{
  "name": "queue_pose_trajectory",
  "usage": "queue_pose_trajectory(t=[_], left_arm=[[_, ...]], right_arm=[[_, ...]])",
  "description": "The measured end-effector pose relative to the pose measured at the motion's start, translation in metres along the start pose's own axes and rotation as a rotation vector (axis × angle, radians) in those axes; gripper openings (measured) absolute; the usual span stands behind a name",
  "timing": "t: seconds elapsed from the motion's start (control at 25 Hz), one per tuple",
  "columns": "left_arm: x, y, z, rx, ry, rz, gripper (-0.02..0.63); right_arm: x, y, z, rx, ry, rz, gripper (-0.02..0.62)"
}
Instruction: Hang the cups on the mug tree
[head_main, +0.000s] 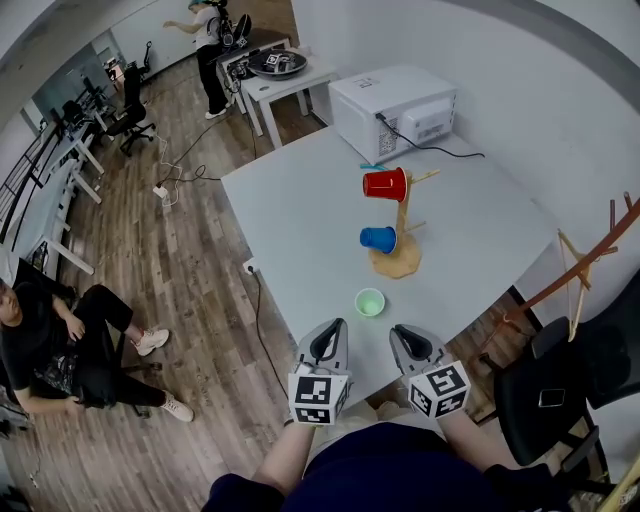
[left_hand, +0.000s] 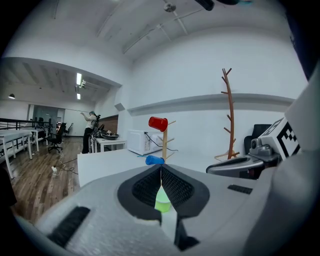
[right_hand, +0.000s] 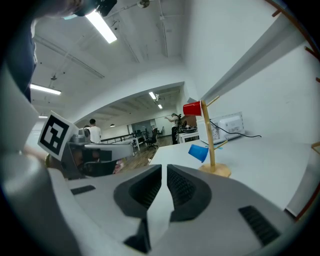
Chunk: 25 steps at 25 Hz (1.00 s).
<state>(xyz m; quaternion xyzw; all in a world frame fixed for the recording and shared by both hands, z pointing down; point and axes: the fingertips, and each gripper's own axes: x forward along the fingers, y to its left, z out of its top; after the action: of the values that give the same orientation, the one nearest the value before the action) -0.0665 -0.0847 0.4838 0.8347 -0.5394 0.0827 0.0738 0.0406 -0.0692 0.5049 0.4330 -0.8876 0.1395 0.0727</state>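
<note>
Mug tree (head_main: 397, 263): red cup (head_main: 384, 184), blue cup (head_main: 378, 239) hung | green cup (head_main: 369, 302) apparently mouth-up | microwave (head_main: 393, 110) behind | left gripper (head_main: 336, 325), right gripper (head_main: 397, 332): fingers together

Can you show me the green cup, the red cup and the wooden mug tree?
green cup (head_main: 369, 302), head view, its open mouth.
red cup (head_main: 384, 184), head view, its side wall.
mug tree (head_main: 400, 264), head view, its round base.

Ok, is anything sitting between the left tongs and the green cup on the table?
Nothing visible. Only bare table lies between the left tongs and the green cup just ahead of them. The mug tree, with the red cup and blue cup already hung, stands beyond it, not in the way.
</note>
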Motion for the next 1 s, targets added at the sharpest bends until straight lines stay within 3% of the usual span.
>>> queue_pose_trajectory(t=[0.24, 0.4, 0.48, 1.0], left_arm=[[0.007, 0.011, -0.010, -0.016, 0.028, -0.021, 0.020], [0.008, 0.024, -0.020, -0.037, 0.044, -0.020, 0.020], [0.008, 0.030, -0.024, -0.050, 0.052, -0.015, 0.020], [0.015, 0.057, -0.038, -0.091, 0.073, -0.036, 0.020]], right_arm=[[0.022, -0.006, -0.026, -0.018, 0.060, -0.017, 0.049], [0.040, -0.008, -0.045, -0.018, 0.108, -0.021, 0.175], [0.049, -0.009, -0.056, -0.025, 0.136, -0.025, 0.209], [0.092, -0.037, -0.111, 0.003, 0.272, -0.077, 0.262]])
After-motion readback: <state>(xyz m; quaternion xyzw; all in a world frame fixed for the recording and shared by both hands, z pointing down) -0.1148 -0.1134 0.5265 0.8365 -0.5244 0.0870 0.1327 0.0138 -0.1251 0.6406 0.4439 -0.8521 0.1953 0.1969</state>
